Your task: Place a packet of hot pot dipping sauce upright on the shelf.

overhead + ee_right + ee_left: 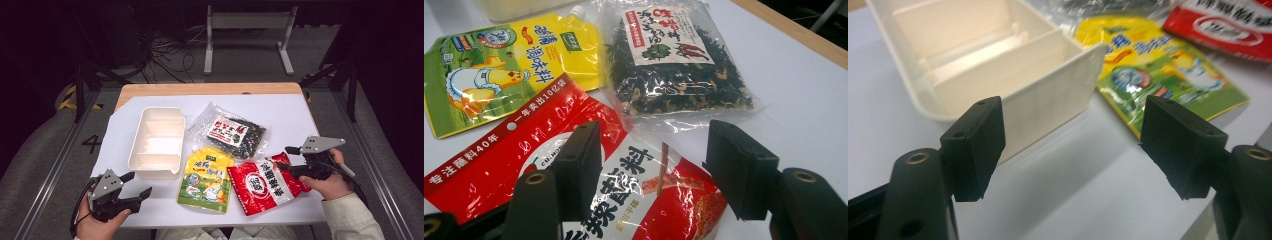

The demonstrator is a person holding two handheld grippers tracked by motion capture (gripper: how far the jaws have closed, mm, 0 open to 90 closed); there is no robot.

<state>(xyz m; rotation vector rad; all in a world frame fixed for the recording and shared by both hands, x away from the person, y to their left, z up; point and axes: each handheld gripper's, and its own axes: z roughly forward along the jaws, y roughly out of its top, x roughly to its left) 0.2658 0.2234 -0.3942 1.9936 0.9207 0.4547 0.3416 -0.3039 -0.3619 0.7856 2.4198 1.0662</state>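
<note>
A cream divided tray (156, 142) (998, 60) lies on the white table at the left. To its right lie a clear bag of dark dried flakes (232, 131) (679, 65), a yellow-green spouted pouch (206, 179) (1168, 70) (499, 70), and a red packet (264, 184) (574, 170) (1228, 25). My left gripper (136, 186) (1073, 145) is open near the front left edge, just short of the tray's near corner. My right gripper (285, 157) (651, 165) is open above the red packet's right end, nothing between its jaws.
A white sheet (280, 112) covers the wooden table (200, 89); bare sheet lies at the back right. Beyond the table are a white stand (247, 30) and loose cables (165, 52) on the floor.
</note>
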